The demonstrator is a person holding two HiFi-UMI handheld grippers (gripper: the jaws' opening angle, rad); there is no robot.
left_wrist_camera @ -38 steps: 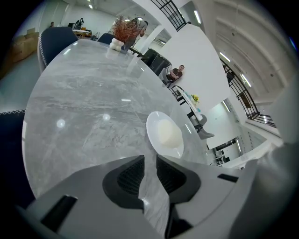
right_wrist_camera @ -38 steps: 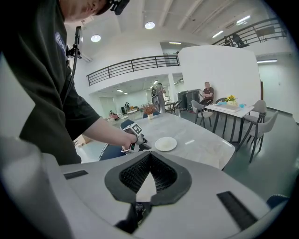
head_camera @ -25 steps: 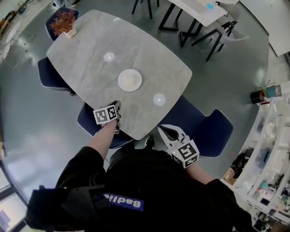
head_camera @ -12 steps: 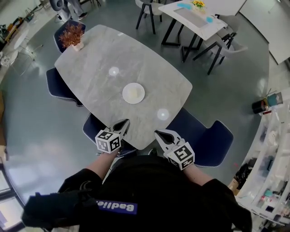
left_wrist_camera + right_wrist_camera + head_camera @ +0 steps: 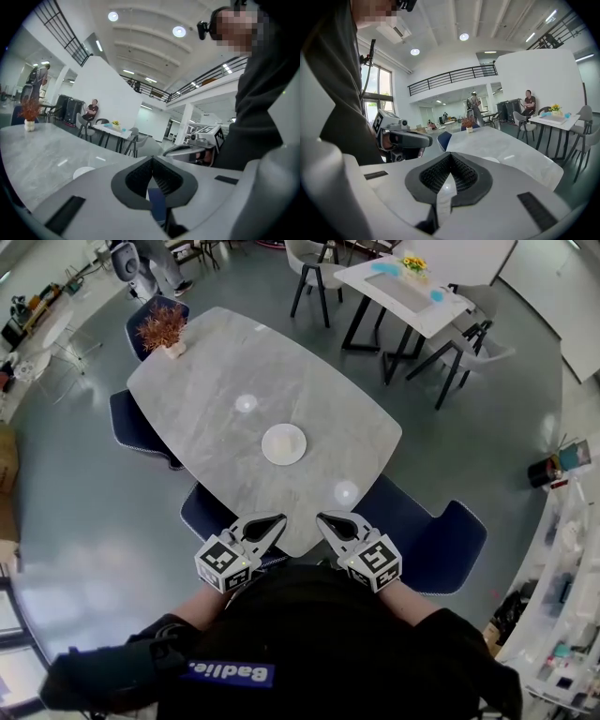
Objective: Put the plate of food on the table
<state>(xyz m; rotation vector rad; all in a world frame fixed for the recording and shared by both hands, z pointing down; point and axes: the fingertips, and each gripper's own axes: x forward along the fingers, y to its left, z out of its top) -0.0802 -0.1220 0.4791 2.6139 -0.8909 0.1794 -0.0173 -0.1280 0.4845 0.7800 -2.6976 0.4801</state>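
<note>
A white plate [image 5: 283, 443] with a pale piece of food on it rests near the middle of the grey stone table [image 5: 206, 381]. Both grippers hang at the table's near edge, close to my body and well short of the plate. My left gripper [image 5: 278, 519] is shut with nothing in it, its jaws meeting at the tip [image 5: 151, 160]. My right gripper [image 5: 322, 517] is likewise shut and empty [image 5: 450, 155]. The two tips point toward each other. An edge of the plate [image 5: 83, 172] shows past the left jaws, and the plate [image 5: 490, 159] shows past the right jaws.
A potted reddish plant [image 5: 164, 331] stands at the table's far end. Blue chairs [image 5: 427, 540] [image 5: 131, 423] sit round the table. A white table with grey chairs [image 5: 403, 287] stands behind. Shelving [image 5: 562, 549] lines the right side. A person sits in the background [image 5: 528, 101].
Both grippers have drawn back from the table toward my body, the left one leaving the table's edge. They now sit side by side. The plate has stayed where it was.
</note>
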